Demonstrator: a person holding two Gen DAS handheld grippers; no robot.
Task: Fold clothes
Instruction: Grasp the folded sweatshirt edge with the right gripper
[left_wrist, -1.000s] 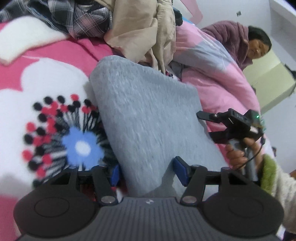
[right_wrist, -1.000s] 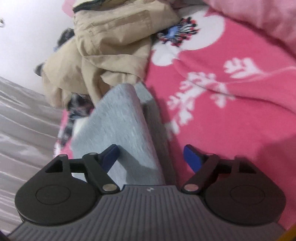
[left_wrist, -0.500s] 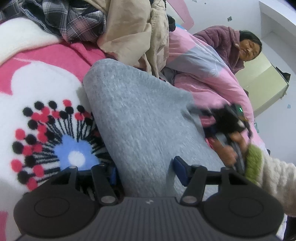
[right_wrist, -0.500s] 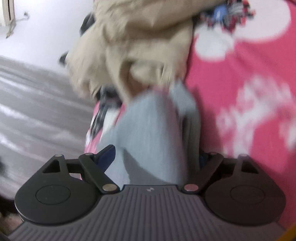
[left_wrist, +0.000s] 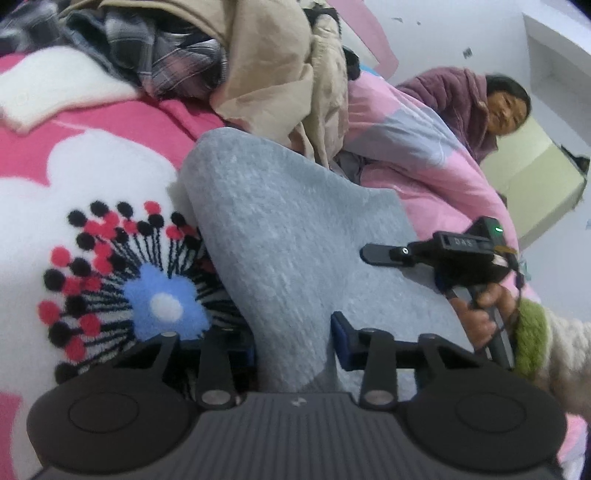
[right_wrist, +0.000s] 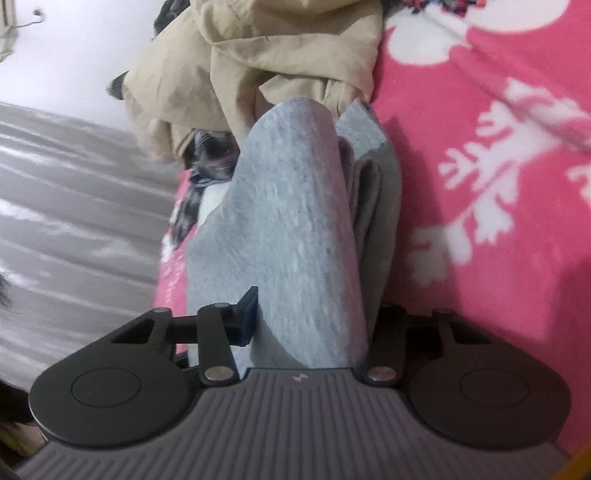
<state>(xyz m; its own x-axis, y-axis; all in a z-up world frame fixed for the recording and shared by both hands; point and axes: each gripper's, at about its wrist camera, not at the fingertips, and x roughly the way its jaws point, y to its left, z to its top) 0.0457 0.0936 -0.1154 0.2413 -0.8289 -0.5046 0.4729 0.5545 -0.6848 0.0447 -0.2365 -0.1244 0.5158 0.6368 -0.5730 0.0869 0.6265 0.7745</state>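
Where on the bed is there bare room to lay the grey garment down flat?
Free: the pink blanket right of the grey garment, and the flower print on its other side. Crowded: the beige clothes pile and plaid shirt behind.

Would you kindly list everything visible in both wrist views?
Grey garment: one, grey, on the blanket, between both grippers' jaws.
Beige clothes: one heap, beige, behind the grey garment.
Plaid shirt: one, dark checked, beside the beige heap.
Blanket: one, pink with white flowers, under everything.
Quilt: one, pale pink, far side.
Seated person: one, purple top, background.
Left gripper: jaws just closing on grey garment.
Right gripper: likewise.
Hand: one, green cuff.
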